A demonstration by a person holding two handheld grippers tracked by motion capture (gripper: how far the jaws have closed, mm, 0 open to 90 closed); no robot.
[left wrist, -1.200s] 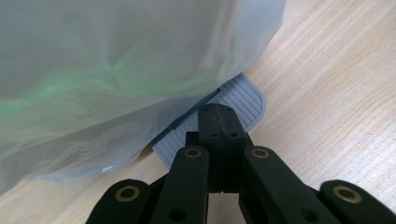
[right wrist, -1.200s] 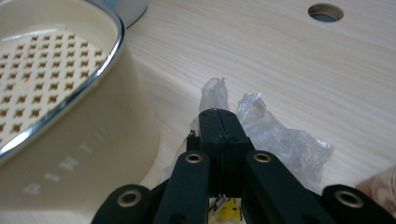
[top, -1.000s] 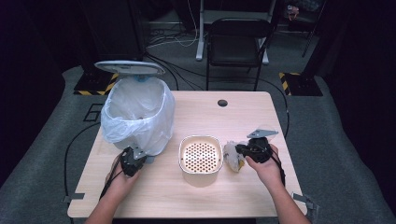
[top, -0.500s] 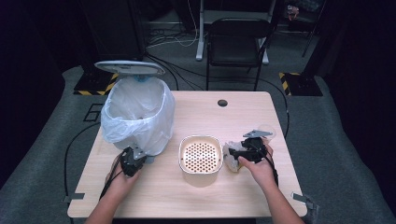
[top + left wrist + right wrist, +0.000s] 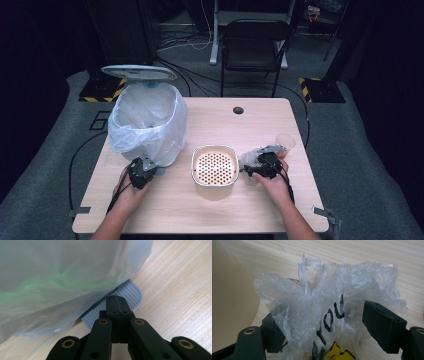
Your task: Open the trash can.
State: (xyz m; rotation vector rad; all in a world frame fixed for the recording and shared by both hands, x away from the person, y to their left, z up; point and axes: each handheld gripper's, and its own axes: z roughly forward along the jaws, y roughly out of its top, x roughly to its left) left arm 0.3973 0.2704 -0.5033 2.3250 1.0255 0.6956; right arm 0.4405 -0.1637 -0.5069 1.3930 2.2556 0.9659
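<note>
Crumpled plastic bag (image 5: 329, 317) stands upright between the right claw's (image 5: 329, 327) just-opened jaws; left claw (image 5: 117, 312) closed

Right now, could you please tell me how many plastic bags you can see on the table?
2: a white bin liner in the bin at the table's left, and a crumpled clear printed bag right of the cream strainer basket. Others may lie hidden inside the bin.
</note>
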